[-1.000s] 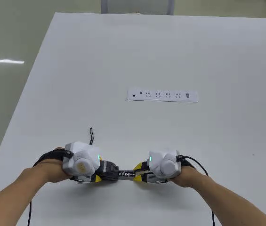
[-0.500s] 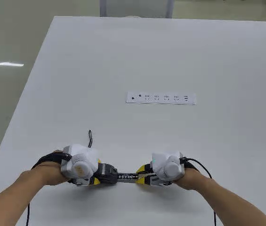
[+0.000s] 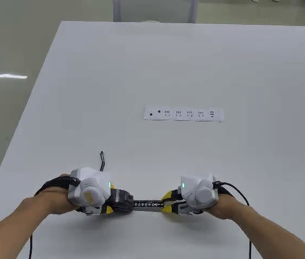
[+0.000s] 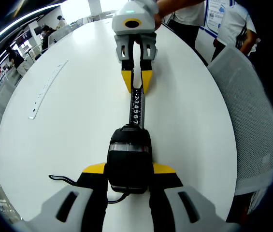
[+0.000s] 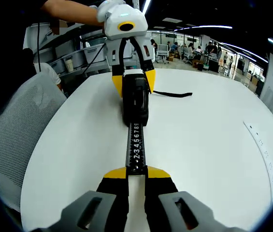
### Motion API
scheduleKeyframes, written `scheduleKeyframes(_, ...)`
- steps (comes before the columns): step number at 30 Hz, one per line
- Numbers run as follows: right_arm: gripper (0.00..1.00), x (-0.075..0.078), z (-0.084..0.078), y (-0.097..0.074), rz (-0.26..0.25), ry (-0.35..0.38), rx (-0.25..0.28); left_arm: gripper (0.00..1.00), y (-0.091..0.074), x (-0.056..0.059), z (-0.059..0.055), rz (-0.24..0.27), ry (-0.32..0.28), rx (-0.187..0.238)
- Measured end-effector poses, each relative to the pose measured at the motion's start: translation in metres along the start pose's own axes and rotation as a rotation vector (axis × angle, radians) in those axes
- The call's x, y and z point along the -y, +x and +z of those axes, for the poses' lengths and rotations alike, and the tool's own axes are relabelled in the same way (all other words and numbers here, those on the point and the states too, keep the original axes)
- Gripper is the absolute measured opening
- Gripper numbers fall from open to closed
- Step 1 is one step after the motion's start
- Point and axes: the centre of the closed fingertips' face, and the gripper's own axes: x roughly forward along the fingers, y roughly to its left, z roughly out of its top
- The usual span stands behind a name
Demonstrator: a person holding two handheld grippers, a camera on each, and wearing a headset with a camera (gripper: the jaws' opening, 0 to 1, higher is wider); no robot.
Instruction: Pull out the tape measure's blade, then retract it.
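While the left claw clamps the tape measure by the broad sides of its black case, the right claw is closed narrowly on the free end of the blade, so neither claw stands wide. The tape measure appears to rest on the white bench near its front edge, between the two claws and well apart from the power strip in the middle. A short part of the blade is out, and printed numbers from two to about eight show between the case and the right tips. I judge that the pulling is under way and the retracting is not yet done. The case looks compact, hard and smooth, probably rather heavy for its size, so the flat sides are the good place to hold. The blade is thin, stiff along its length but easy to kink, and a spring likely draws it back. The end is the safe place to pinch, and a sudden release may let it snap home. The black wrist strap lies loose behind the case
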Motion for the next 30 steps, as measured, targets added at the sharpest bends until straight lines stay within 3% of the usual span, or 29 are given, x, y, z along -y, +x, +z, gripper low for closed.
scheduleKeyframes(30, 0.08, 0.0, -0.023, -0.029, -0.002, 0.036, 0.01, 0.29, -0.001, 0.0, 0.0, 0.0, 0.003, -0.001)
